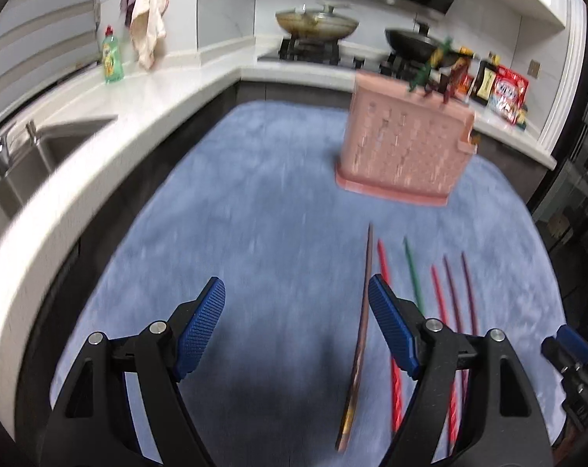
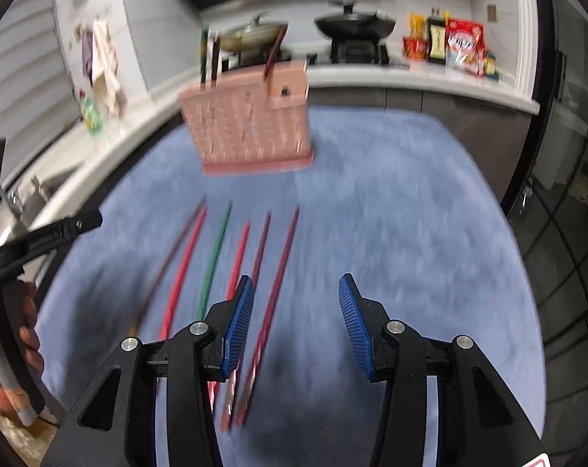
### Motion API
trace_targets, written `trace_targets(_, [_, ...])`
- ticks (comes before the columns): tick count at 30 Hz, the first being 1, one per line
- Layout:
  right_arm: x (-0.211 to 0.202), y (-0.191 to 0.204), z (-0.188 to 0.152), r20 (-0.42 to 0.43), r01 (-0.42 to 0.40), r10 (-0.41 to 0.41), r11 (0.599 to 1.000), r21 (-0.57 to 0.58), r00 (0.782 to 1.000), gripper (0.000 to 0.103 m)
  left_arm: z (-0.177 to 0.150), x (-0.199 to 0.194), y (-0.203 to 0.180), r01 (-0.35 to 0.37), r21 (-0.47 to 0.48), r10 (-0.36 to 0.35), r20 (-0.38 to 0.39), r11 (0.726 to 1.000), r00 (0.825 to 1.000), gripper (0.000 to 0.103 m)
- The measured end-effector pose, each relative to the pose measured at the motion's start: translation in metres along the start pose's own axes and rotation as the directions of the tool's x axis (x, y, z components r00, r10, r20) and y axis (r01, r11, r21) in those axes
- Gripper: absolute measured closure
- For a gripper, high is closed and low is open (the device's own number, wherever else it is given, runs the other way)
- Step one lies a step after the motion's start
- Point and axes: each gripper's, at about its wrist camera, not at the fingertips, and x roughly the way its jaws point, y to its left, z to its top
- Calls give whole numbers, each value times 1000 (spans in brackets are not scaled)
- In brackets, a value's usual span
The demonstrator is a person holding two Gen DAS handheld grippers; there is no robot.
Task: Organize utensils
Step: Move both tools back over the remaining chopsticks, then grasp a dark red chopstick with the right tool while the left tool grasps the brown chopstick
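Observation:
Several chopsticks lie side by side on a blue mat: a brown one, a red one, a green one, then another red and two purple ones. A pink perforated holder stands upright behind them with a few chopsticks in it. My left gripper is open above the mat, and the brown chopstick runs just inside its right finger. My right gripper is open too; the outermost purple chopstick lies under it beside its left finger. The frames are blurred.
A white countertop wraps around the mat, with a steel sink and a green soap bottle on the left. Behind are a stove with a lidded pan and a black wok. Food packets stand at the right. A hand grips the left tool's handle.

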Motion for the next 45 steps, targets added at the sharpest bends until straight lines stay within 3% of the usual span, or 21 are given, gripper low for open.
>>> trace_targets(4, [7,6,-28,-51,-1,0,1000,-6,999,58,-32,8,1,21,-19,-22,-63,1000,998,31])
trace_targets(9, [11,10,-45,-86,-27,28,1000,15,996,62,-57,9,-3,-1,11,2,-81,1000,997,31])
trace_targets(15, [20,18,-58,-123,-28,30,999,18,992,81,-76,8,-10,0,46,5,-105,999,994,30])
trace_targets(31, [29,25,-67,-145,-37,40,999,22,989,85,-89,5,-12,27,34,-23,-122,999,992,30])
trace_targets(35, [29,24,-69,-140,-30,32,999,17,990,92,-92,8,-13,44,37,-39,-144,998,989,29])
trace_targets(45, [31,12,-68,-138,-34,42,998,59,990,96,-92,16,-16,3,59,5,-129,998,992,29])
